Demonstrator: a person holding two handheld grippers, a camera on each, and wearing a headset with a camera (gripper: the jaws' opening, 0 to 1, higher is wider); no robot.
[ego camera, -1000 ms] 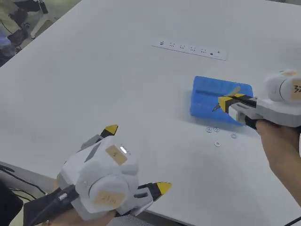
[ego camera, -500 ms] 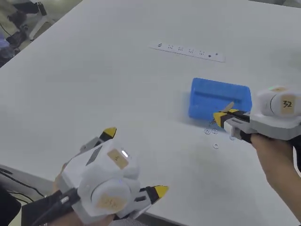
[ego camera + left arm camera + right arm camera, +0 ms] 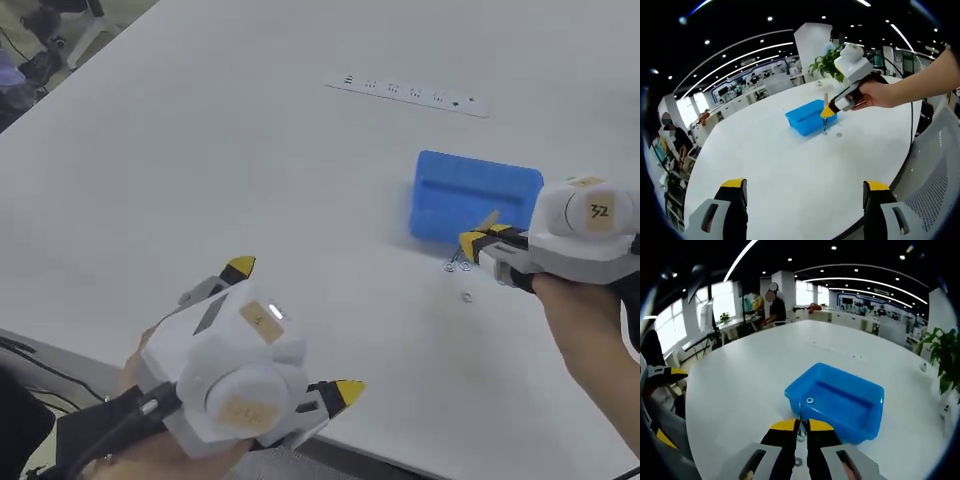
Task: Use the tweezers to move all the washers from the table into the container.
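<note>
The blue container (image 3: 478, 197) sits on the white table (image 3: 230, 150) at the right. My right gripper (image 3: 472, 245) is shut on thin tweezers (image 3: 800, 412), whose tips point down at the table just in front of the container's near wall. Small washers (image 3: 458, 265) lie under the tips, and another washer (image 3: 466, 296) lies a little nearer. One washer (image 3: 810, 400) lies inside the container (image 3: 840, 400). My left gripper (image 3: 295, 328) is open and holds nothing, low over the table's near edge. The left gripper view shows the container (image 3: 810, 117) and the right gripper (image 3: 830, 111) above it.
A white power strip (image 3: 415, 96) lies beyond the container. In the right gripper view, desks and a standing person (image 3: 776, 307) are far behind the table. A potted plant (image 3: 827, 62) stands beyond the table's far side. Bare tabletop spreads to the left of the container.
My right gripper has come down with the tweezers from over the container to the table in front of it, by the washers. The left gripper has stayed where it was.
</note>
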